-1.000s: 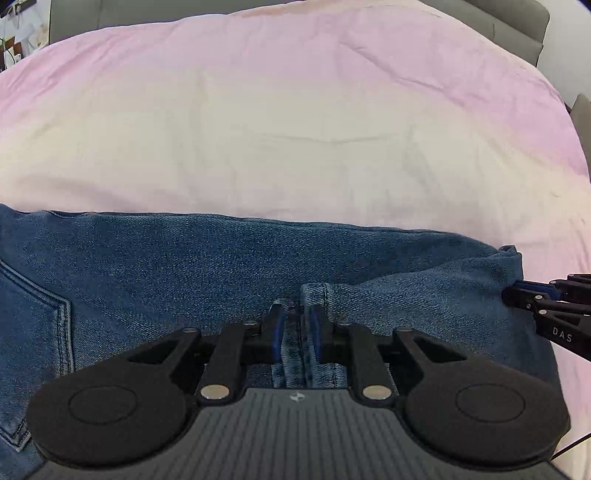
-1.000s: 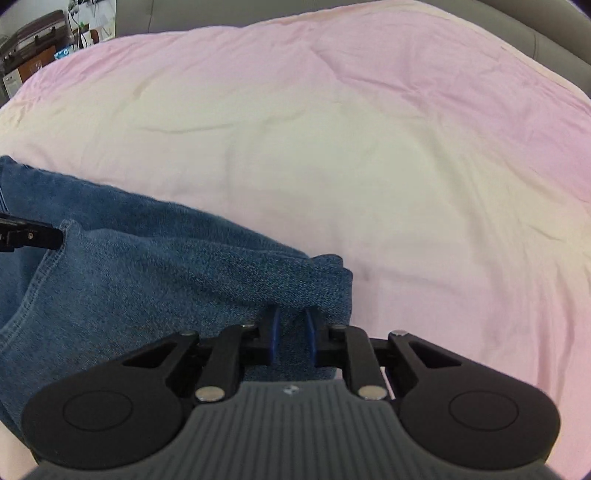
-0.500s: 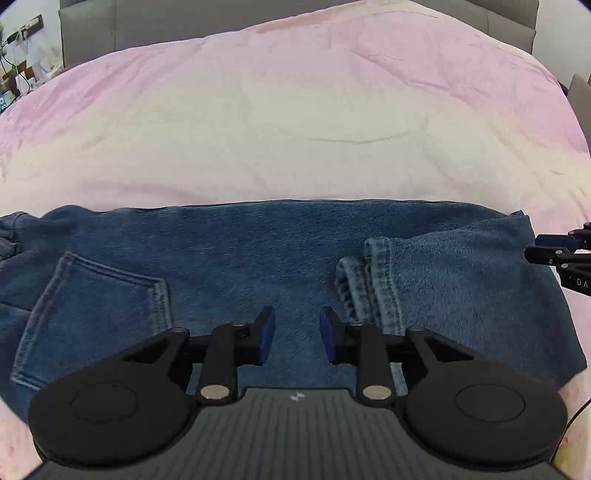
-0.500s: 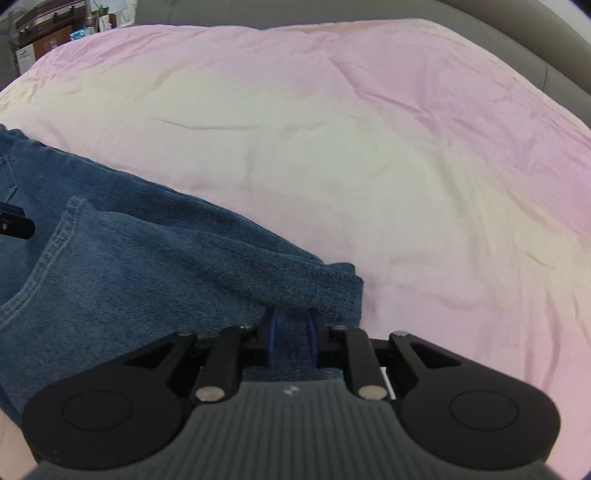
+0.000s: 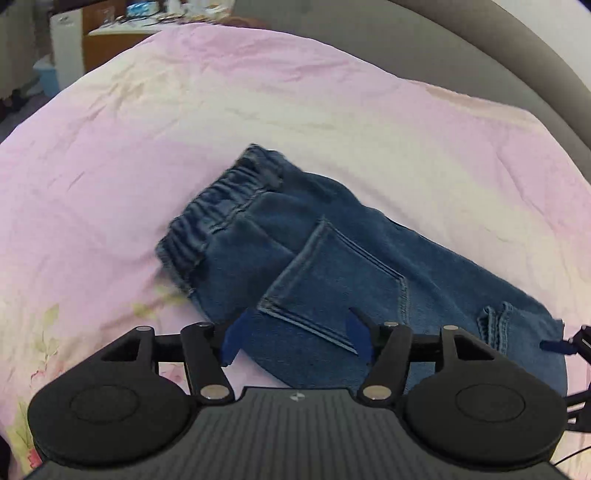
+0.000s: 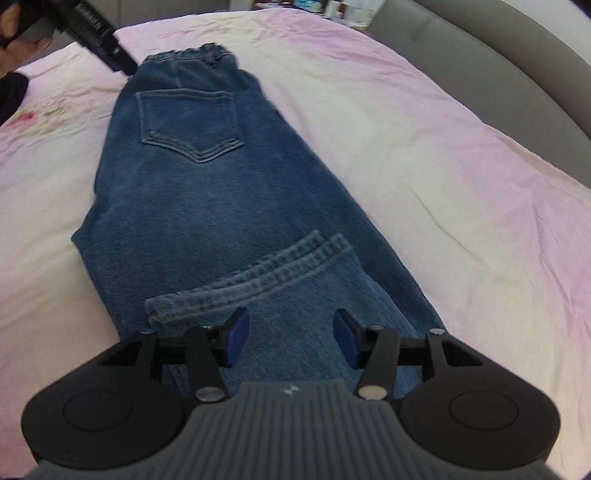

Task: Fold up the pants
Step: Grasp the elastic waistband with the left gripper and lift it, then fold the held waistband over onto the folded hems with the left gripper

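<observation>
A bed (image 5: 110,184) under a pale pink sheet with a faint floral print near one edge, grey upholstered frame (image 6: 480,48) curving round the far side, cluttered furniture blurred beyond. On the sheet, blue denim pants (image 6: 207,206) folded over, lying flat, back pocket (image 6: 188,122) facing up, elastic waistband (image 5: 225,199) at the far end in the right wrist view, leg hems (image 6: 251,280) folded back onto the legs near the right gripper. Left gripper (image 5: 297,338) poised above the near edge of the pants beside the pocket, jaws opening, blue pads well apart, only denim lying below the gap and nothing pinched. Right gripper (image 6: 291,338) above the hem end, jaws likewise opening, pads clear of the cloth on either side. Tip of the right gripper just visible at the right edge of the left wrist view; in the right wrist view, left gripper's body and a hand (image 6: 14,33) at the upper left corner, near the waistband
</observation>
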Available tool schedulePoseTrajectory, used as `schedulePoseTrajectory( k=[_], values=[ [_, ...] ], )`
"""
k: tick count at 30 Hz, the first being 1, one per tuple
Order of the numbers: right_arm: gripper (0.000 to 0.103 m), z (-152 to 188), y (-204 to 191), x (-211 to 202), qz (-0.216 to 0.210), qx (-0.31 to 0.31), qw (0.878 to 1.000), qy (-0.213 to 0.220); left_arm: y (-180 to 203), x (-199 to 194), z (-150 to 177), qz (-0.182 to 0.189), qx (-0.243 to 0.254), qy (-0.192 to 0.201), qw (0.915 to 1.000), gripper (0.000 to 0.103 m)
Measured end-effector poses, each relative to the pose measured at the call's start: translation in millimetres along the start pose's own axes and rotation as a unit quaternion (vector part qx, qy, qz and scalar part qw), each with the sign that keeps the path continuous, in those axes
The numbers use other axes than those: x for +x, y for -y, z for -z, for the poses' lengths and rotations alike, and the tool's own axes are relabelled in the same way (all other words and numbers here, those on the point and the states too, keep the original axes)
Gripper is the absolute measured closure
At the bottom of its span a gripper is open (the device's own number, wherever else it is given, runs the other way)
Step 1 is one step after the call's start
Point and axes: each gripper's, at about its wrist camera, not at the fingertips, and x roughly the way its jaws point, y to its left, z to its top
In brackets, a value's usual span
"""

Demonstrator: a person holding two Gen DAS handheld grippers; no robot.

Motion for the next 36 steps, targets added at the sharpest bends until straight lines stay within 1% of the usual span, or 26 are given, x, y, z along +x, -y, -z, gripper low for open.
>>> schedulePoseTrajectory(
  k=[3, 7, 9, 10, 11, 12, 16, 17, 20, 23, 24, 25, 26, 29, 30, 33, 36],
  values=[
    [0.043, -14, -7, 17, -0.021, -0.047, 0.999, -0.02, -36, 5, -1, 0.003, -0.051, -0.002, 0.9987, 0.028],
    [0.043, -26, -4, 32, -0.045, -0.097, 0.993, -0.056, -64, 19, -2, 0.026, -0.104, -0.003, 0.9942, 0.026],
    [0.038, -29, 2, 42, -0.057, -0.105, 0.99, -0.078, -72, 26, -2, 0.027, -0.117, 0.006, 0.9928, 0.024],
    [0.032, -29, 5, 44, -0.059, -0.112, 0.989, -0.081, -76, 30, -3, 0.028, -0.125, 0.01, 0.9917, 0.024],
    [0.029, -30, 6, 47, -0.063, -0.12, 0.987, -0.083, -80, 34, -4, 0.031, -0.133, 0.013, 0.9905, 0.024],
    [0.028, -30, 7, 51, -0.07, -0.127, 0.986, -0.087, -83, 38, -6, 0.037, -0.142, 0.014, 0.989, 0.024],
    [0.026, -36, 7, 67, -0.09, -0.142, 0.98, -0.108, -98, 55, -11, 0.062, -0.179, 0.023, 0.9816, 0.022],
    [0.026, -38, 8, 71, -0.096, -0.143, 0.978, -0.115, -101, 60, -13, 0.065, -0.19, 0.023, 0.9794, 0.018],
    [0.024, -42, 12, 81, -0.112, -0.136, 0.976, -0.13, -105, 74, -14, 0.071, -0.213, 0.023, 0.9742, 0.017],
    [0.024, -43, 15, 87, -0.12, -0.129, 0.975, -0.134, -108, 83, -11, 0.079, -0.23, 0.027, 0.9695, 0.018],
    [0.024, -43, 16, 88, -0.121, -0.126, 0.975, -0.135, -107, 83, -10, 0.076, -0.231, 0.031, 0.9695, 0.02],
    [0.024, -41, 17, 90, -0.122, -0.123, 0.976, -0.135, -106, 83, -9, 0.07, -0.225, 0.033, 0.9712, 0.023],
    [0.024, -40, 17, 90, -0.123, -0.121, 0.976, -0.134, -103, 82, -10, 0.064, -0.217, 0.036, 0.9733, 0.028],
    [0.023, -39, 20, 94, -0.125, -0.11, 0.977, -0.136, -91, 73, -12, 0.045, -0.18, 0.044, 0.9816, 0.037],
    [0.022, -38, 21, 96, -0.127, -0.104, 0.977, -0.139, -87, 69, -14, 0.041, -0.17, 0.045, 0.9835, 0.038],
    [0.022, -39, 25, 98, -0.128, -0.103, 0.976, -0.14, -76, 49, -22, 0.042, -0.148, 0.057, 0.9865, 0.045],
    [0.023, -37, 26, 92, -0.12, -0.099, 0.979, -0.13, -53, 24, -30, 0.037, -0.107, 0.074, 0.9908, 0.051]
  ],
)
